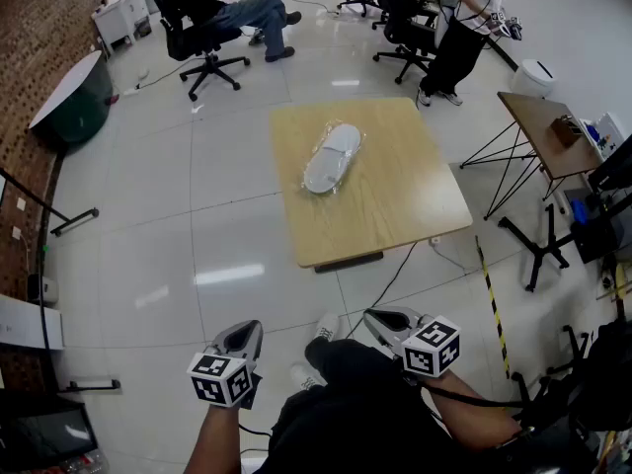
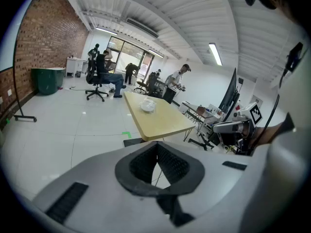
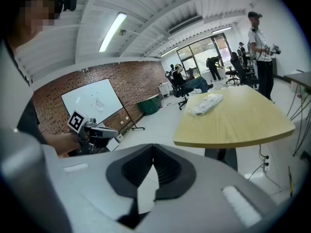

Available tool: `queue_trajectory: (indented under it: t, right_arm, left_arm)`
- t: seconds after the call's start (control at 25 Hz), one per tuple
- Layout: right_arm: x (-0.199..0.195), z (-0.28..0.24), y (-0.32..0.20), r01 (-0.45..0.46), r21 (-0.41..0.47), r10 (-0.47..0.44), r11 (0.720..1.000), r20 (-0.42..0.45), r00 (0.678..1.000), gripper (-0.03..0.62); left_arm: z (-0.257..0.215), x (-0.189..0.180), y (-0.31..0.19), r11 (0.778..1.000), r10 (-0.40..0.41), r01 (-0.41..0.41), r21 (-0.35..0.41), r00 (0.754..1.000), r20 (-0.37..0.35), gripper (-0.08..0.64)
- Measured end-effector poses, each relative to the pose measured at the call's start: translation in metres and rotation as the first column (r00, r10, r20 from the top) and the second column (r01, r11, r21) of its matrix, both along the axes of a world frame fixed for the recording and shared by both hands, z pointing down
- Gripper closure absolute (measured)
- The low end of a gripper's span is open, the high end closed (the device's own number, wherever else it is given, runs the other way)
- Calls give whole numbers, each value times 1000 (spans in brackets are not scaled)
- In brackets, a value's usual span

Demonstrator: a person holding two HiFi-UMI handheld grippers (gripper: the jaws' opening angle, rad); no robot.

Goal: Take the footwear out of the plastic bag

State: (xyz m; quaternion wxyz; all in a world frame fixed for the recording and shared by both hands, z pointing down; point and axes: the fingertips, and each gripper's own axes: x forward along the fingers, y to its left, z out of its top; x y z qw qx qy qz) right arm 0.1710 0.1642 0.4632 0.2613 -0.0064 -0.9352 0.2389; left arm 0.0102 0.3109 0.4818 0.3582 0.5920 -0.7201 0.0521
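A clear plastic bag (image 1: 333, 156) with white footwear inside lies on the far half of a square wooden table (image 1: 395, 215). Both grippers hang low near the person's body, well short of the table. My left gripper (image 1: 244, 335) is shut with nothing in it, and so is my right gripper (image 1: 381, 317). From the left gripper view the bag (image 2: 147, 105) sits far off, beyond the touching jaws of the left gripper (image 2: 156, 145). In the right gripper view the bag (image 3: 208, 103) lies on the table (image 3: 248, 123), past the closed right gripper (image 3: 153, 147).
A cable (image 1: 390, 282) runs across the floor from under the table. A small side table (image 1: 548, 131) and a black stand (image 1: 538, 245) are at the right, by yellow-black floor tape (image 1: 491, 299). Office chairs (image 1: 202, 52) and people are at the back; a green bin (image 1: 74, 102) is far left.
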Motion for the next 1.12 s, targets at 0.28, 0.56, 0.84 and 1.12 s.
queue_trajectory:
  t: [0.28,0.56,0.84,1.12]
  right_arm:
    - [-75,14,-73,18,103,-17,995,-9,1000,549]
    - [-163,29,-127,65,257,-60,964,-26,998,531]
    - [-211,47,-143,50,314,-12,948,-122,992,501]
    - [-268,90,-194,127,540,80,832,-343,936,494]
  left_arm:
    - [-18,-55,-83,997,61,-61,37,998,4,552]
    - [-15,-129,-154,983,182,-177,-46,969,166,554]
    - [-5,-181,-223,932,362,-349,-101,914,185,552]
    - [36,-220,-301,786,617,-599,-151,774,141,554]
